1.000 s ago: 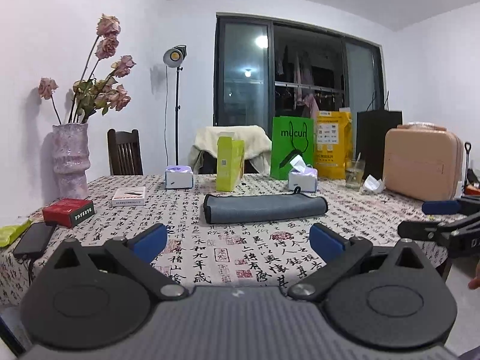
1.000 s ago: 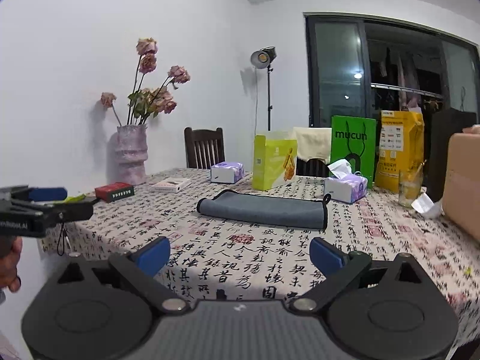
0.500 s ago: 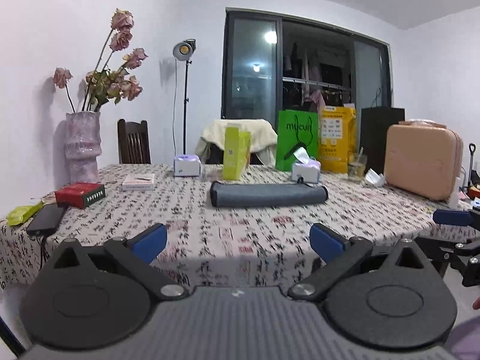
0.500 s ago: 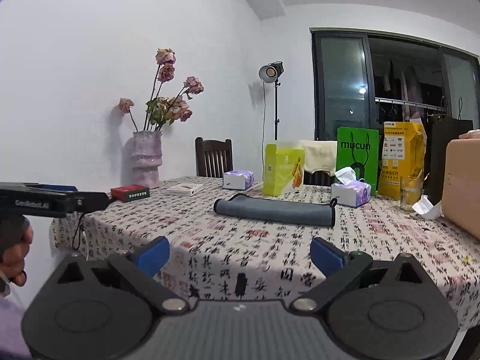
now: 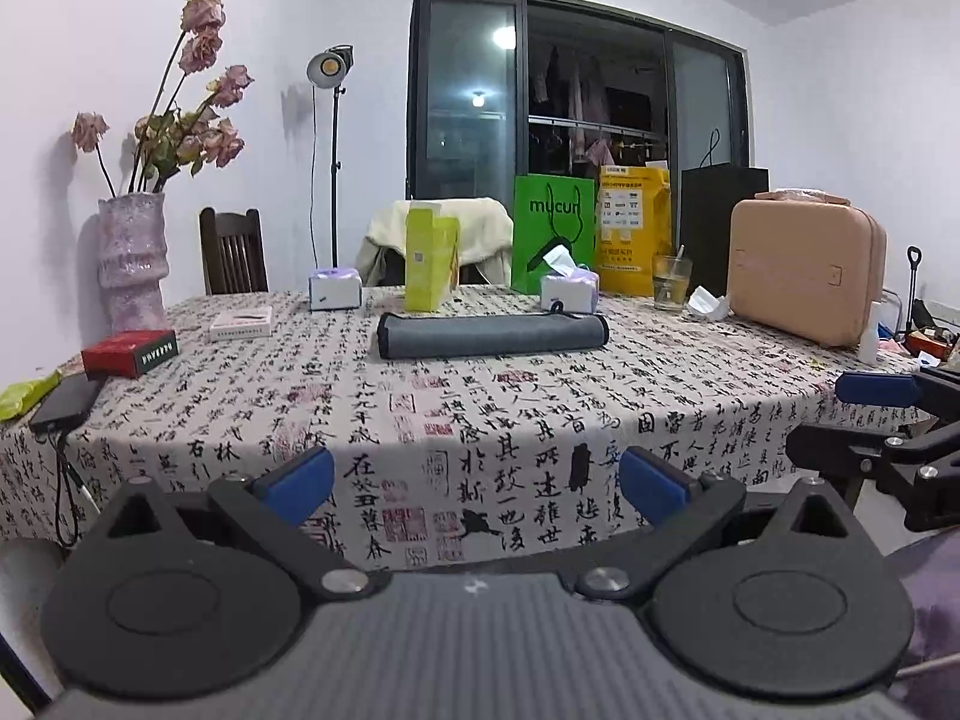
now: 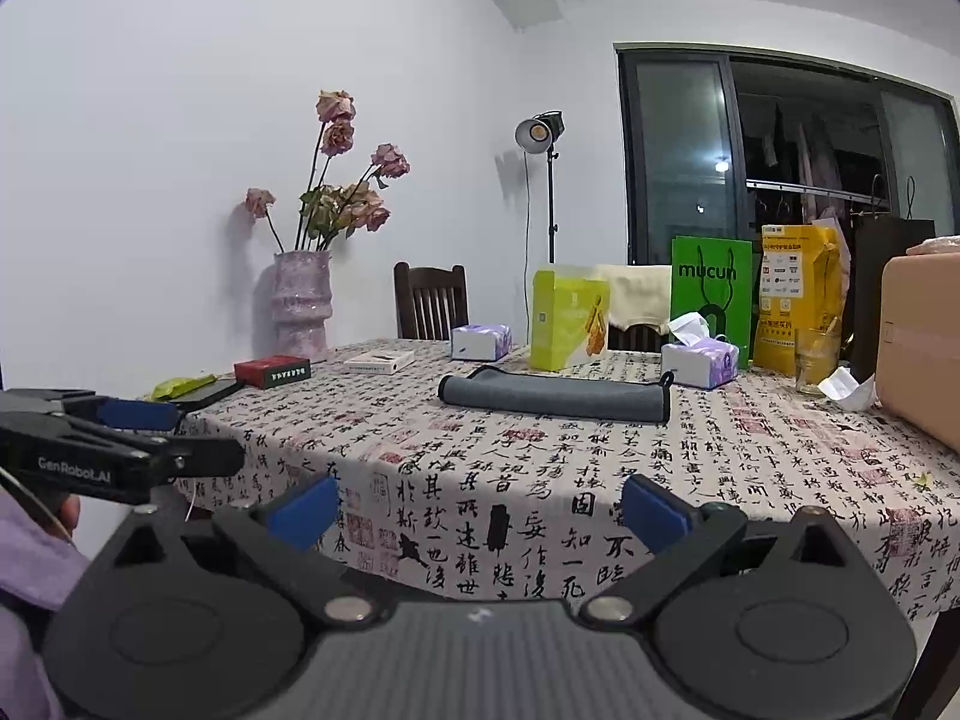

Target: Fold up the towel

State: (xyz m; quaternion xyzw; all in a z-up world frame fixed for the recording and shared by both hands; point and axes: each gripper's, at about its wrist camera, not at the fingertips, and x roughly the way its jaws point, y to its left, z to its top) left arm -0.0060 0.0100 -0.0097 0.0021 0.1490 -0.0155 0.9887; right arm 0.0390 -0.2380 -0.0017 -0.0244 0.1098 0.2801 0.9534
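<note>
Well off the near edge of the table (image 5: 420, 420), my left gripper (image 5: 474, 483) hangs with its blue pads spread wide and nothing between them. From this view the grey towel (image 5: 492, 336) lies as a long folded strip past the middle of the tabletop, toward the far edge, just in front of the yellow-green box (image 5: 429, 258) and the tissue pack (image 5: 569, 291). I judge the fold done, which is why I hold back instead of reaching in. My right gripper (image 5: 882, 420) shows at the right, level with the near right corner, also clear of the cloth.

Through the right wrist view, the right gripper (image 6: 477, 513) is likewise spread and empty, below the near edge of the tabletop. The towel (image 6: 555, 399) sits flat with a small loop at its right end, well apart from both tools. My left gripper (image 6: 120, 438) pokes in from the left beside the near left corner, touching nothing. The vase (image 6: 302, 306) stands at the far left corner, out of the way.
</note>
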